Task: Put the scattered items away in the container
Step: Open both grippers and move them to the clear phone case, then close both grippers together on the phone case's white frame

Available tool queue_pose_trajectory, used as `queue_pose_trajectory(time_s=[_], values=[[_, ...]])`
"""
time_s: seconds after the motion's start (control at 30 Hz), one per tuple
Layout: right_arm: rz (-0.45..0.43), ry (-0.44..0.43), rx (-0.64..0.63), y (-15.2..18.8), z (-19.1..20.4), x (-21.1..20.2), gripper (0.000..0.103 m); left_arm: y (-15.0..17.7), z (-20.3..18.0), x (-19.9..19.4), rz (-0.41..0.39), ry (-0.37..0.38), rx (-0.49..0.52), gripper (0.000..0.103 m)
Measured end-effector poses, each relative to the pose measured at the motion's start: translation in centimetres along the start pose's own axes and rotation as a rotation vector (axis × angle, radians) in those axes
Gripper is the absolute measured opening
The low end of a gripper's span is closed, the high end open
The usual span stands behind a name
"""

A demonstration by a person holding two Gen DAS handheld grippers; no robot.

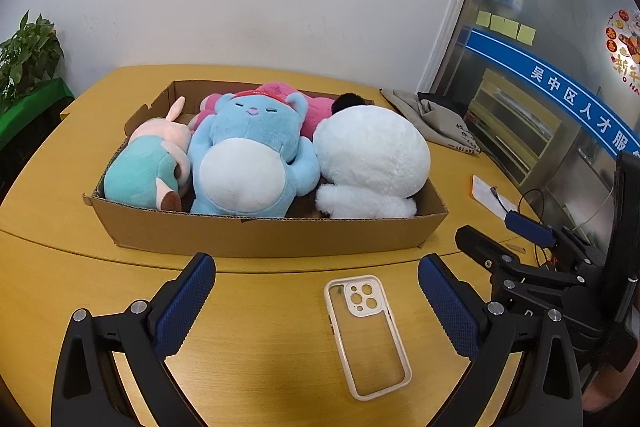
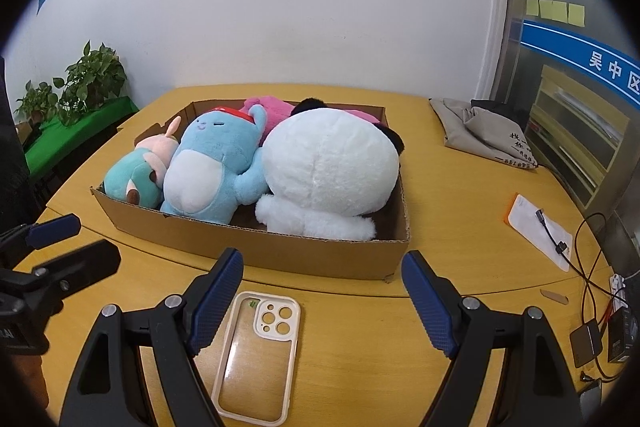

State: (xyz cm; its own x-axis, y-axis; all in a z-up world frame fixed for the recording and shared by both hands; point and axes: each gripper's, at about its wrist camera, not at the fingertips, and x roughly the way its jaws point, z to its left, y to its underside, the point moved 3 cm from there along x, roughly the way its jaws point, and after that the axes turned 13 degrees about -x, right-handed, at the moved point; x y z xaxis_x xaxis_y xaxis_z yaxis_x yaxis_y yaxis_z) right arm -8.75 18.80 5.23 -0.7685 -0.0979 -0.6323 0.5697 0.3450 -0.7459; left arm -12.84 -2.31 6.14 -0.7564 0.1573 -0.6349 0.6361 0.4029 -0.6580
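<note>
With the plush toys [image 1: 248, 155] already packed in the cardboard box [image 1: 264, 235], both my jaws hang apart and empty over the phone case [image 2: 258, 355] left on the table [image 1: 260, 307].

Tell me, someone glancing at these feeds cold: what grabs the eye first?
The cardboard box mid-table, crammed with plush toys: a big white one at its right end, a blue one in the middle. Next, the clear phone case lying flat on the table in front of the box, between the open left tool's fingers.
</note>
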Motion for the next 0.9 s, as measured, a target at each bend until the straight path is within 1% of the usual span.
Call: queue_pose_trajectory(time_s=[0.17,0.3,0.37,0.43,0.5,0.6,0.63,0.7,0.77,0.83,0.9], values=[[0.008,0.000,0.012,0.4,-0.6,0.3,0.081,0.4,-0.3,0.8,0.025,0.014,-0.009,0.103],[0.019,0.001,0.018,1.2,-1.1,0.7,0.081,0.9,-0.4,1.9,0.062,0.015,-0.005,0.103],[0.032,0.001,0.016,2.2,-1.3,1.0,0.081,1.3,-0.4,2.5,0.083,0.017,0.000,0.103],[0.078,0.003,0.028,3.9,-1.5,1.9,0.081,1.8,-0.5,3.4,0.115,0.019,0.010,0.101],[0.138,-0.024,0.044,5.9,-1.3,3.2,0.081,2.4,-0.5,4.5,0.157,0.014,0.020,0.092],[0.206,-0.094,0.050,8.7,0.0,4.7,0.081,3.8,-0.6,6.7,0.234,0.009,0.025,0.083],[0.222,-0.112,0.053,9.3,0.4,5.1,0.081,4.3,-0.5,7.4,0.258,0.004,0.027,0.082],[0.241,-0.150,0.043,10.2,1.5,5.6,0.081,5.1,-0.5,8.7,0.299,-0.006,0.035,0.074],[0.250,-0.163,0.021,10.9,2.5,5.9,0.081,5.9,-0.4,10.0,0.337,-0.014,0.037,0.070],[0.269,-0.165,0.003,11.5,3.1,6.4,0.079,6.6,-0.4,11.1,0.374,-0.017,0.036,0.061],[0.294,-0.190,0.013,12.1,3.4,7.0,0.078,7.4,-0.3,12.2,0.414,-0.024,0.036,0.035]])
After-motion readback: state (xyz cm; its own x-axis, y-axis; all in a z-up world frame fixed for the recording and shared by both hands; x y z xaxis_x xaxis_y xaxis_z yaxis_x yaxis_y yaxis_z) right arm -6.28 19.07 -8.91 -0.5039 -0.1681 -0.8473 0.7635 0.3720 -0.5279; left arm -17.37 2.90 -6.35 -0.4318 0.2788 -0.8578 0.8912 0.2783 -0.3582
